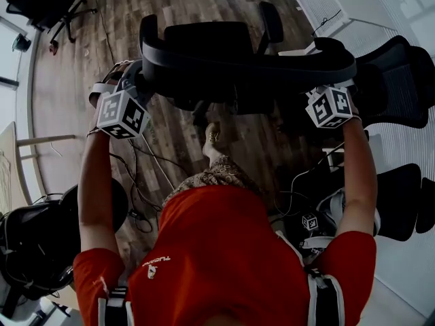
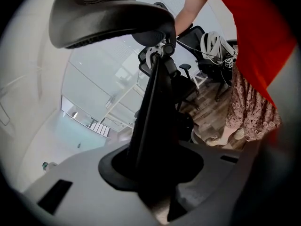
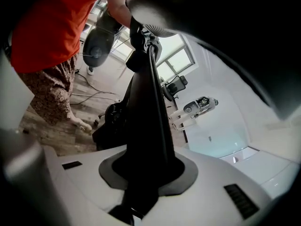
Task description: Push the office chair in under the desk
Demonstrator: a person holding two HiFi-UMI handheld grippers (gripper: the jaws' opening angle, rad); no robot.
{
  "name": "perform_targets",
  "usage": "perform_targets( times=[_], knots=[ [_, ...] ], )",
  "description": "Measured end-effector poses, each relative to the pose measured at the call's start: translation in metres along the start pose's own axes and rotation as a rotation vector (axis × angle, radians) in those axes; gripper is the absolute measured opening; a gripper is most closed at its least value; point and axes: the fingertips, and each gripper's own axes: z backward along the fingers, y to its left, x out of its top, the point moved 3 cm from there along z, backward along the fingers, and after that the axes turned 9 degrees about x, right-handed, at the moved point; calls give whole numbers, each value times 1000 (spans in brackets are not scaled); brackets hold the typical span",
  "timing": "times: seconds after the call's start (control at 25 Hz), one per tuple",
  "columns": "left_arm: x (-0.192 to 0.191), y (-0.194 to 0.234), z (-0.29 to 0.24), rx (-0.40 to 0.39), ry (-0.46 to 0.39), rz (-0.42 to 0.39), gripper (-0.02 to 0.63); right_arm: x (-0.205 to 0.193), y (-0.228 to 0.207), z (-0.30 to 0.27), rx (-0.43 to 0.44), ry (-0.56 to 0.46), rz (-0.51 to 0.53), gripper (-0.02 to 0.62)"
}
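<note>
A black office chair [image 1: 245, 63] stands in front of me, its curved top bar running across the head view. My left gripper [image 1: 145, 81] holds the bar's left end and my right gripper [image 1: 317, 90] its right end. In the left gripper view the jaws of the left gripper [image 2: 150, 173] are closed on a black strut [image 2: 150, 102] that rises toward the headrest [image 2: 108, 18]. In the right gripper view the right gripper [image 3: 143, 173] clamps a matching black strut [image 3: 148, 98]. The fingertips are hidden behind the chair in the head view.
Wooden floor with loose cables [image 1: 136, 175] lies under the chair. Other black chairs stand at the top left [image 1: 41, 2], the right [image 1: 401, 80] and the lower left [image 1: 34, 243]. A white piece of furniture [image 1: 326, 5] is at the top right. My foot [image 1: 214, 138] is beside the chair base.
</note>
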Motion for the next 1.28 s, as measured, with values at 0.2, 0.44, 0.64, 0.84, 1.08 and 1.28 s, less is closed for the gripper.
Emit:
perform_targets(
  times=[0.2, 0.44, 0.64, 0.84, 1.08, 1.28],
  knots=[
    [-10, 28, -31, -13, -6, -6, 141, -10, -29, -17, -17, 14, -18, 114],
    [-27, 64, -71, -32, -11, -14, 141, -22, -65, -42, -28, 24, -32, 114],
    [-49, 96, -104, -51, -12, -24, 141, -26, -96, -66, -39, 42, -53, 114],
    [-71, 126, -140, -80, -27, -34, 141, -32, -124, -92, -38, 57, -74, 112],
    [-107, 167, -177, -98, -48, -41, 146, -26, -162, -125, -46, 84, -100, 110],
    [-126, 200, -208, -118, -78, -56, 147, -26, -188, -145, -51, 111, -131, 109]
  ],
)
